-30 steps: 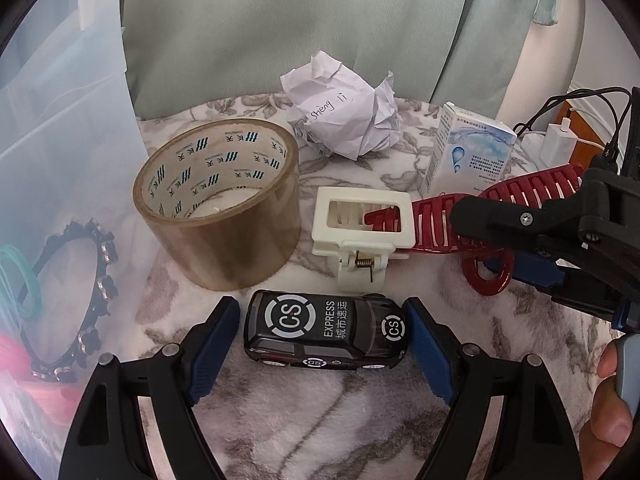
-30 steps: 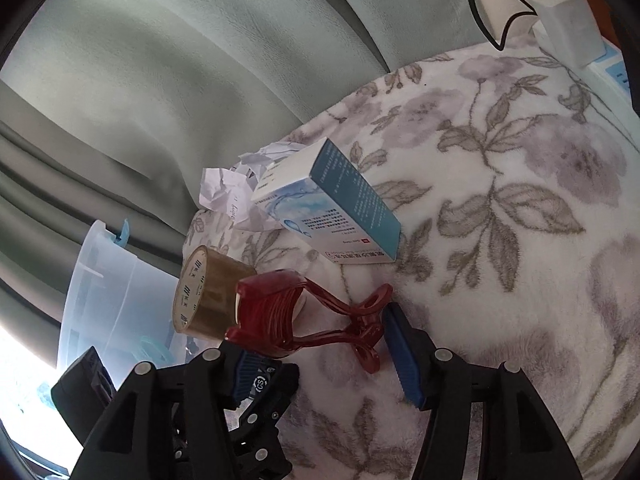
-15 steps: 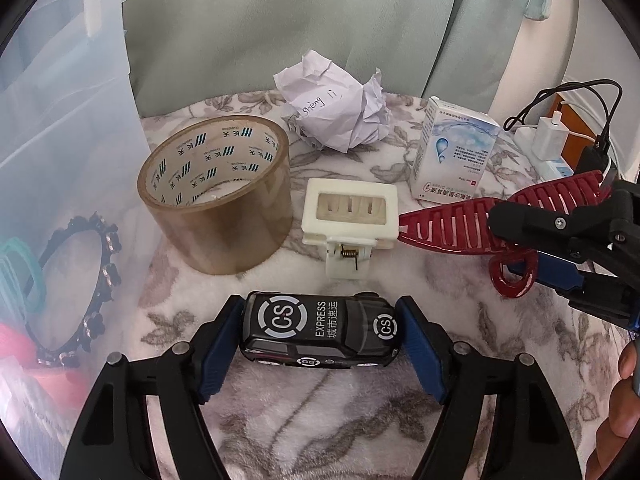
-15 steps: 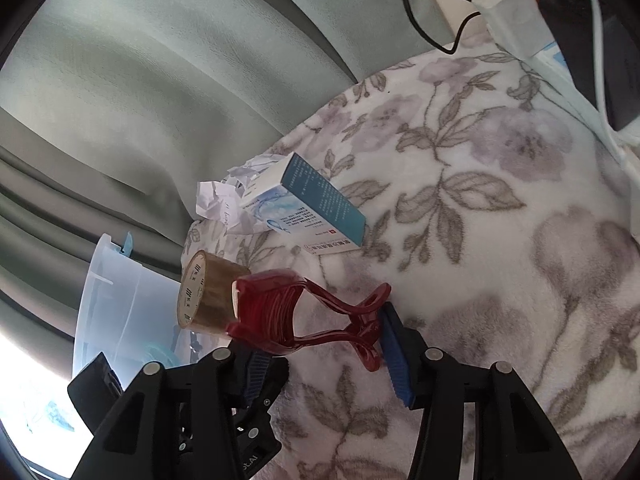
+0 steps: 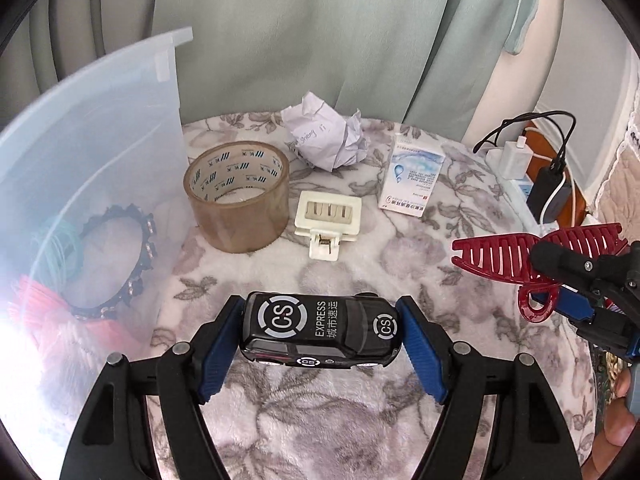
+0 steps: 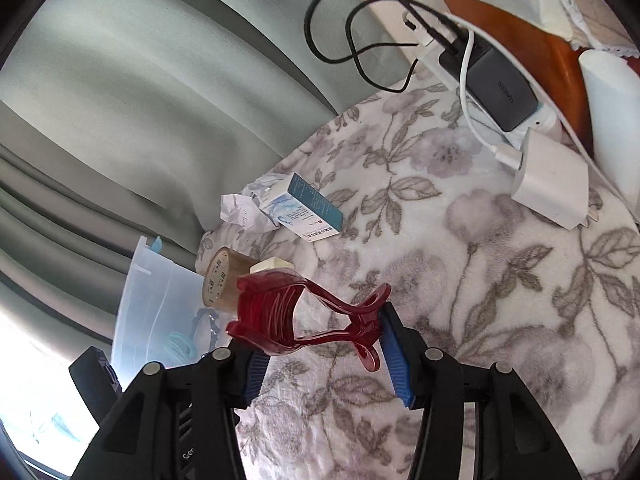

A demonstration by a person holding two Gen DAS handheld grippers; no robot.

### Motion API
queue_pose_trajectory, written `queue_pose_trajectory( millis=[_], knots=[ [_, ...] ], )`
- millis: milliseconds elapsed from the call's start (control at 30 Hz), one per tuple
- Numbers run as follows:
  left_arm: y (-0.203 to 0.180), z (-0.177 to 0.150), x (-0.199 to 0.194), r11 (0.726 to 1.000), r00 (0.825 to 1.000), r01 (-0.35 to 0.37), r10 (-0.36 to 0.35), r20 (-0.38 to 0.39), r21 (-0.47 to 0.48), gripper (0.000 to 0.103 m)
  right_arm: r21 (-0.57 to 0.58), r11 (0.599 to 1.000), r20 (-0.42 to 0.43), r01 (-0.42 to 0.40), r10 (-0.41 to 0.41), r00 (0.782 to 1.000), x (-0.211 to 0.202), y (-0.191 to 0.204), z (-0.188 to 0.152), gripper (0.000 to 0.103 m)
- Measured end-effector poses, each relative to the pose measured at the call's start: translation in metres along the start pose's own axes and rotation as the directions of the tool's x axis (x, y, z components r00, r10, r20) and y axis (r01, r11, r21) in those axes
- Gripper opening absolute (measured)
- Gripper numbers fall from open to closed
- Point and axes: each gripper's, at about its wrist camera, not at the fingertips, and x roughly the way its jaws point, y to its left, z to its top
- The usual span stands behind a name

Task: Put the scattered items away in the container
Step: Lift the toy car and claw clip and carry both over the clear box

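Note:
My left gripper (image 5: 320, 338) is shut on a black toy car (image 5: 320, 332) marked "CS EXPRESS", lifted off the floral blanket (image 5: 328, 408). My right gripper (image 6: 320, 354) is shut on a red hair claw clip (image 6: 296, 316), also held in the air; the same red clip (image 5: 532, 250) shows at the right of the left wrist view. The clear plastic container (image 5: 80, 184) stands at the left, with a black bracelet (image 5: 136, 256), teal rings and something pink inside. A tape roll (image 5: 238, 194), a cream clip (image 5: 328, 220), crumpled paper (image 5: 326, 138) and a small box (image 5: 412, 178) lie on the blanket.
Chargers and cables (image 6: 500, 92) sit on a power strip at the far right edge of the blanket. Green curtains (image 5: 320, 32) hang behind. A person's hand (image 5: 616, 428) shows at the lower right of the left wrist view.
Both grippers have risen and pulled back with their loads. The car has left the blanket; the red clip has come away from the cream clip. The container's rim has come into view.

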Motion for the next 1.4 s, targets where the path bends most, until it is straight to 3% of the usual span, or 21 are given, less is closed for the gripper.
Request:
queue_pose_trajectory(
  millis=[367, 900, 1400],
  knots=[
    [-0.013, 0.007, -0.087, 0.999, 0.988, 0.026, -0.029, 0.154, 0.026, 0.077, -0.062, 0.996, 0.111, -0.058, 0.065, 0.992, -0.072, 0.035, -0.025, 0.054],
    [-0.006, 0.002, -0.184, 0.998, 0.947, 0.064, -0.062, 0.317, 0.003, 0.077, -0.162, 0.981, 0.255, -0.105, 0.144, 0.956, -0.164, 0.084, -0.052, 0.054],
    [0.032, -0.008, -0.24, 0.993, 0.901, 0.098, -0.06, 0.429, -0.068, 0.077, -0.299, 0.946, 0.274, -0.122, 0.208, 0.939, -0.192, 0.151, -0.082, 0.054]
  ],
)
